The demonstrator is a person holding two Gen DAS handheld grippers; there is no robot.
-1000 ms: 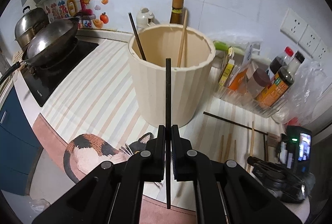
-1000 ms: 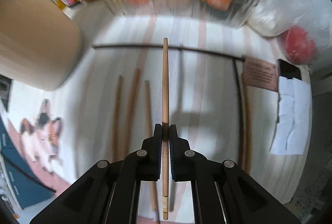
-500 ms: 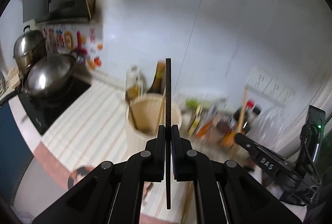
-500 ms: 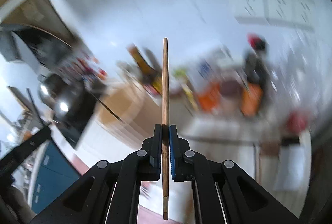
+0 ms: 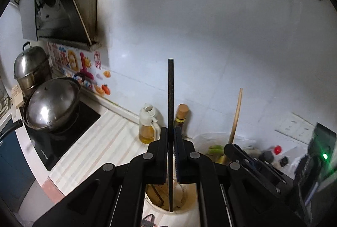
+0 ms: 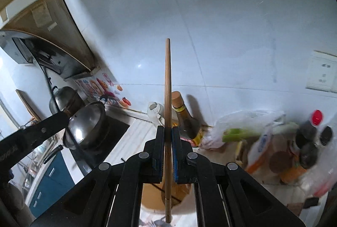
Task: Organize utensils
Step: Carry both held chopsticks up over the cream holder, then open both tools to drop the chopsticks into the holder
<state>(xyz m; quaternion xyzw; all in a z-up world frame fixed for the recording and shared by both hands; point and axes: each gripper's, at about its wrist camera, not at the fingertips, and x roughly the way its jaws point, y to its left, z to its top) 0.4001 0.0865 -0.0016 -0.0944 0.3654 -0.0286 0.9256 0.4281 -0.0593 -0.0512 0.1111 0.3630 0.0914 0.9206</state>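
My left gripper point(image 5: 170, 132) is shut on a black chopstick point(image 5: 170, 96) held upright, its lower end hanging over the open mouth of the cream utensil holder point(image 5: 189, 211) below. My right gripper point(image 6: 168, 131) is shut on a wooden chopstick point(image 6: 167, 84), also upright, its lower end over the same holder point(image 6: 151, 203). That wooden chopstick point(image 5: 236, 113) and the right gripper body point(image 5: 252, 163) show at the right of the left wrist view. Chopsticks stand inside the holder.
A lidded wok point(image 5: 50, 105) and steel pot point(image 5: 29, 67) sit on the black cooktop point(image 5: 63, 138) at left. An oil jug point(image 5: 147, 126) and a brown bottle point(image 6: 183, 117) stand by the wall. Sauce bottles point(image 6: 309, 138) and plastic bags point(image 6: 248, 128) crowd the right.
Both grippers have risen from the counter and tilted upward, carrying their chopsticks to above the holder's mouth. The views now face the wall instead of the counter.
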